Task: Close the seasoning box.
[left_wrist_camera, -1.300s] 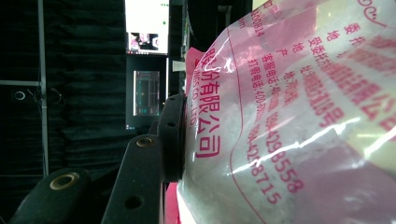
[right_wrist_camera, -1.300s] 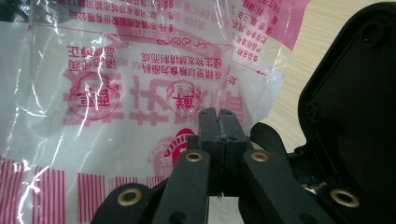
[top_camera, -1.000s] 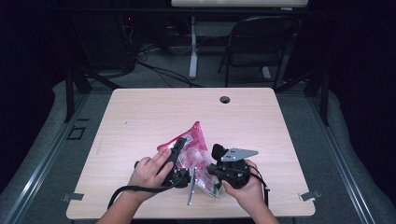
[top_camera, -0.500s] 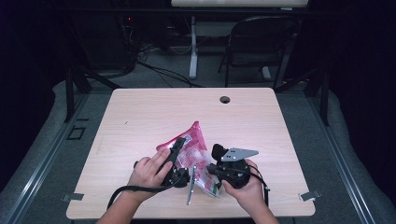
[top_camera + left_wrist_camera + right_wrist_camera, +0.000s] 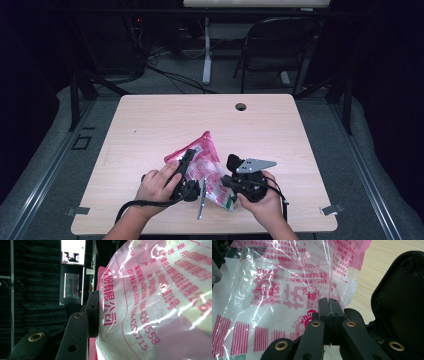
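A pink and clear plastic bag (image 5: 201, 156) with red print lies slightly crumpled at the front middle of the wooden table (image 5: 150, 125). My left gripper (image 5: 188, 155) comes in from the left, and its one visible jaw presses flat against the bag (image 5: 162, 302). The film hides the other jaw, and the left gripper (image 5: 98, 306) looks shut on it. My right gripper (image 5: 223, 181) meets the bag's near right corner. Its two jaws stand tight together, so the right gripper (image 5: 329, 303) is shut on the edge of the bag (image 5: 287, 277).
A round cable hole (image 5: 241, 106) sits near the table's far edge. A black folding chair (image 5: 280, 45) and floor cables stand beyond the table. A lit monitor (image 5: 73, 252) glows in the dark background of the left gripper view.
Almost nothing has moved. Both grippers keep their hold on the bag, and the right hand has shifted only slightly.
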{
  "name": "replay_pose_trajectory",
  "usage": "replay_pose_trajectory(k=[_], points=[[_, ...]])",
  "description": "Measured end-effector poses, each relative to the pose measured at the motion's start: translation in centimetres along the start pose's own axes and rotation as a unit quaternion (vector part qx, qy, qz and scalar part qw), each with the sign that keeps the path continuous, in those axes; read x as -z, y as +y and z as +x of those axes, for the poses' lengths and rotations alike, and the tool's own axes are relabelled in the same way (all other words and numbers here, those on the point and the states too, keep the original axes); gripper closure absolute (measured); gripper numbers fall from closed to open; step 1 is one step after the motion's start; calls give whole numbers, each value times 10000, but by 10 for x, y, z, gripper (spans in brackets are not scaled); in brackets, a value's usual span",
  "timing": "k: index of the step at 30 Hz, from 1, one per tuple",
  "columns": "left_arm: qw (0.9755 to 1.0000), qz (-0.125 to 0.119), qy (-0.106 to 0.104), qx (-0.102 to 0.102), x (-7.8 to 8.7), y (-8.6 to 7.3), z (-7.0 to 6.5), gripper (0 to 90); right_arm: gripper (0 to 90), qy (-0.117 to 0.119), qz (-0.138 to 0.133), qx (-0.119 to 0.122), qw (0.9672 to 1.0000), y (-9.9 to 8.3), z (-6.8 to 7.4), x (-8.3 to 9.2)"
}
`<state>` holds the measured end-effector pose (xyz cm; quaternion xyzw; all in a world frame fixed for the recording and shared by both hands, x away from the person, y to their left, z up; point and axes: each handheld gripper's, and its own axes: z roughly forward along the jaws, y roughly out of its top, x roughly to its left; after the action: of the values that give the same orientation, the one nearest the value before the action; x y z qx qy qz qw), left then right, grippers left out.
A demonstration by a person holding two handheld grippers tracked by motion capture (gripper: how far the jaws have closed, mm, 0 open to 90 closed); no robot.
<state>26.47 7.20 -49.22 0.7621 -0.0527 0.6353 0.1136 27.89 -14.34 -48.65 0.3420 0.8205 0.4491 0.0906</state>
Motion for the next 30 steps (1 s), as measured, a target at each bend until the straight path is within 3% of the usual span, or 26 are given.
replay_pose_trajectory(k=[13,30], points=[[9998,41,-102,138,1,-6,-5,669,900,27,-22,-5,10000,0,2,-1],[9984,115,-276,482,2,-11,-16,672,900,1,8,15,10000,1,2,-2]])
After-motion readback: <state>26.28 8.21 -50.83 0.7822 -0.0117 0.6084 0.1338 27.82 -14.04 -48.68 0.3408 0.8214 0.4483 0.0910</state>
